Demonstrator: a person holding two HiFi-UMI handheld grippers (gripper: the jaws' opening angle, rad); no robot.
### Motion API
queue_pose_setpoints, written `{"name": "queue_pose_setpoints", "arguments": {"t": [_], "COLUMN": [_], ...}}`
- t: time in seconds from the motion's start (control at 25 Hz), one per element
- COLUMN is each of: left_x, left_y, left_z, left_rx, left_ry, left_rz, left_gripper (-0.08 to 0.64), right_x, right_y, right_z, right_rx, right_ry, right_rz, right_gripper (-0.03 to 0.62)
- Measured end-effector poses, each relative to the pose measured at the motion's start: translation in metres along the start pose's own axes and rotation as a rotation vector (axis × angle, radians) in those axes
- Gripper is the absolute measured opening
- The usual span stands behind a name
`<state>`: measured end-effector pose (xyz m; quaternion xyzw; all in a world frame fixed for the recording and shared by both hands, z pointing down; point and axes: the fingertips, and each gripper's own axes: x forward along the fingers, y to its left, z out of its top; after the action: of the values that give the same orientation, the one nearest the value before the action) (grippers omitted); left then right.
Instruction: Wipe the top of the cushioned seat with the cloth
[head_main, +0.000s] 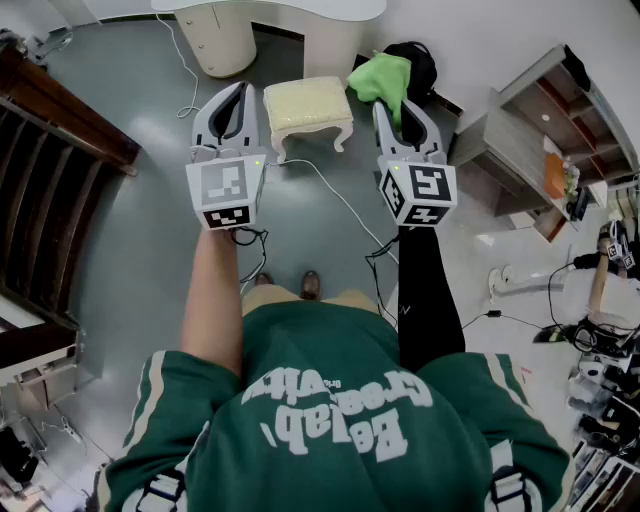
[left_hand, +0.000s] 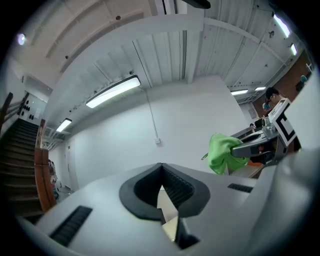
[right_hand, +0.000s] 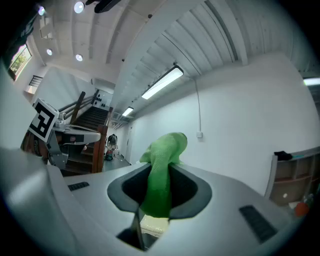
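The green cloth is bunched up in the right tool. That tool's jaws are clamped on the cloth. In the right gripper view the cloth fills the gap of the right tool and puffs out past the tips. In the head view the cloth sits at 1 o'clock, just beside the right end of the seat, not on it.

The seat is cream on top with white curly legs. It stands on the grey floor at 12 o'clock, between the two tools.

The left tool is at 11 o'clock, near the left end of the seat. In the left gripper view the left tool has its jaws together and holds nothing. The cloth shows there at 3 o'clock.

A white cable runs over the floor from under the seat toward 5 o'clock. Dark stairs are at 9 o'clock. A shelf is at 2 o'clock.
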<state>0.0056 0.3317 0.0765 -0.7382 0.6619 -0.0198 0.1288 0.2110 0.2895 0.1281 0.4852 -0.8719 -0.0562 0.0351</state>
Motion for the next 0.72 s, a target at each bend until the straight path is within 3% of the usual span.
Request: {"name": "queue_pose_setpoints", "arguments": {"t": [0.72], "left_x": [-0.012], "left_y": [0.003], "left_z": [0.012], "left_rx": [0.009], "left_ry": [-0.023], "left_rz": [0.01], "left_gripper": [0.012], "right_x": [-0.012], "right_y": [-0.002], "right_z": [0.004], "right_rx": [0.019], "right_ry": [-0.035], "right_rz": [-0.004], "right_gripper": [0.103]}}
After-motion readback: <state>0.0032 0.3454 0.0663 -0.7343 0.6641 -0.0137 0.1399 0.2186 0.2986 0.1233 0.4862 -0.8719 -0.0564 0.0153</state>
